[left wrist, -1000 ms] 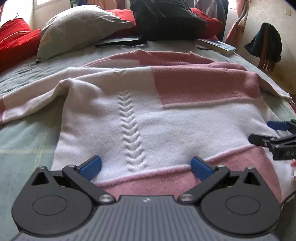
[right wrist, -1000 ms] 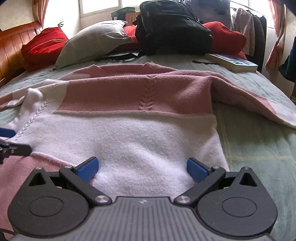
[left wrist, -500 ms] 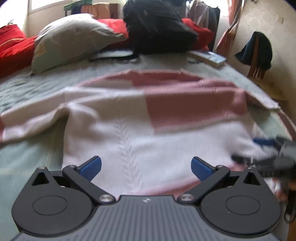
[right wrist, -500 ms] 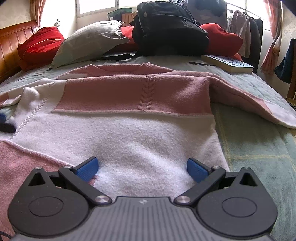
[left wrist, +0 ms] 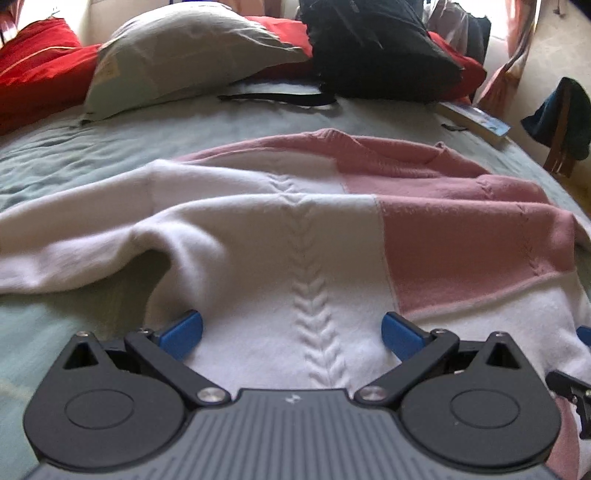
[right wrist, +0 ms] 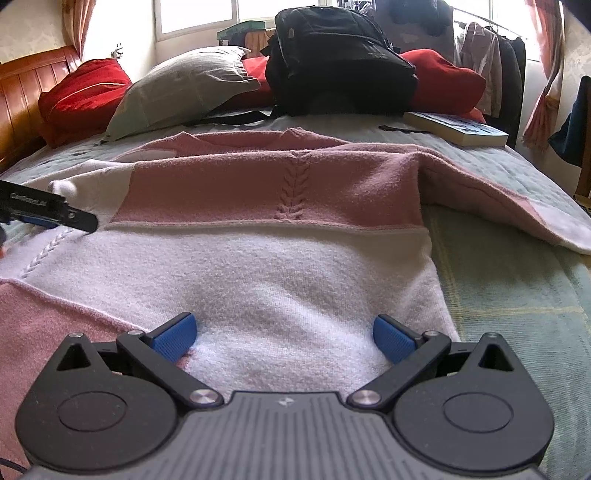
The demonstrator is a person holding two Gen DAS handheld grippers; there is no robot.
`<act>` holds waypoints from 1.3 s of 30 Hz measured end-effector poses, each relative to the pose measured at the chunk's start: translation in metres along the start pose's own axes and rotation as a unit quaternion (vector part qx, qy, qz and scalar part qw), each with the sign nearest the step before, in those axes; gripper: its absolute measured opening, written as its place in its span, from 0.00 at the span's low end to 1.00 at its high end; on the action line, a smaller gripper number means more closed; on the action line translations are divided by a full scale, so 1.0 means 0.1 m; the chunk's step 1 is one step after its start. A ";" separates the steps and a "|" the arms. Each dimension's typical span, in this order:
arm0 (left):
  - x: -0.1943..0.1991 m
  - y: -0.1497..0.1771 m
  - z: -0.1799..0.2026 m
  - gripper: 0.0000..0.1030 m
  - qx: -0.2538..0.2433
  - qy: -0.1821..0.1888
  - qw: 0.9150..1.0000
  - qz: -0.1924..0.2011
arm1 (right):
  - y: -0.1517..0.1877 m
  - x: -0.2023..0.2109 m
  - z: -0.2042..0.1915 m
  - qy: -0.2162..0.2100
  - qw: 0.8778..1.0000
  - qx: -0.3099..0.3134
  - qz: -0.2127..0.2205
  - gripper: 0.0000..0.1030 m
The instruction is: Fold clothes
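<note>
Lying spread on the pale green checked bedspread (right wrist: 517,280), the pink and white knitted sweater (right wrist: 258,258) with a cable pattern fills the middle of both views. The left gripper (left wrist: 291,332) has its blue-padded fingers (left wrist: 183,332) wide apart over the white part of the sweater, with the cable braid between them, and it grips nothing. The right gripper (right wrist: 282,336) is also wide open above white knit near the hem, and nothing is between its pads.

The left wrist view shows the white sleeve (left wrist: 74,251) stretched out to the left over the bedspread, and a raised fold of cloth just in front of the left finger; the right wrist view does not show this sleeve well. The right wrist view shows the other sleeve (right wrist: 517,206), pink with a white end, lying out to the right, and also the wooden headboard (right wrist: 22,99) and the window (right wrist: 199,14).

Both views show the grey pillow (right wrist: 184,92), the red cushions (right wrist: 85,88), the black backpack (right wrist: 340,59) and a thick paperback book (right wrist: 458,127) at the far end of the bed. The left gripper appears in the right view at the left edge (right wrist: 48,210), above the sweater.
</note>
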State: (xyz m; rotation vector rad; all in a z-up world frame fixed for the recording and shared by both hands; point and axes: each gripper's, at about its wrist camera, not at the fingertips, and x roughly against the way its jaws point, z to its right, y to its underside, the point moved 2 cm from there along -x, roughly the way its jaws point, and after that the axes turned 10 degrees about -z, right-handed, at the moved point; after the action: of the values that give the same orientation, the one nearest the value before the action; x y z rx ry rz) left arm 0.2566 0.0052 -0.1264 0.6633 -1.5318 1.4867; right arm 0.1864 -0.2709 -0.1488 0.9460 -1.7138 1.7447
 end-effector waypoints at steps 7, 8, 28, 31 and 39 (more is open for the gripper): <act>0.21 0.19 0.13 0.99 -0.009 -0.014 1.000 -0.017 | 0.01 0.01 0.00 -0.001 1.000 0.000 0.004 1.00; 0.25 0.21 0.15 0.99 -0.010 -0.013 1.000 -0.016 | 0.01 0.01 0.00 -0.002 1.000 0.000 0.003 1.00; 0.42 0.35 0.73 0.99 -0.028 -0.058 0.998 0.002 | 0.01 0.01 0.04 -0.016 1.000 0.007 0.003 1.00; 0.43 0.32 0.75 0.99 -0.030 -0.056 0.998 0.005 | 0.04 0.03 0.07 -0.028 1.000 0.010 0.009 1.00; 0.34 0.05 0.58 0.99 -0.047 -0.023 0.998 0.037 | 0.01 0.12 0.12 -0.050 0.998 0.025 0.000 1.00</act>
State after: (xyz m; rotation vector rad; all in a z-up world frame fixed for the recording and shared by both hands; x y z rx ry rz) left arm 0.2238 -0.0437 -0.0939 0.5947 -1.6660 1.4525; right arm 0.1797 -0.2846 -0.1407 1.0726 -1.7396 1.7743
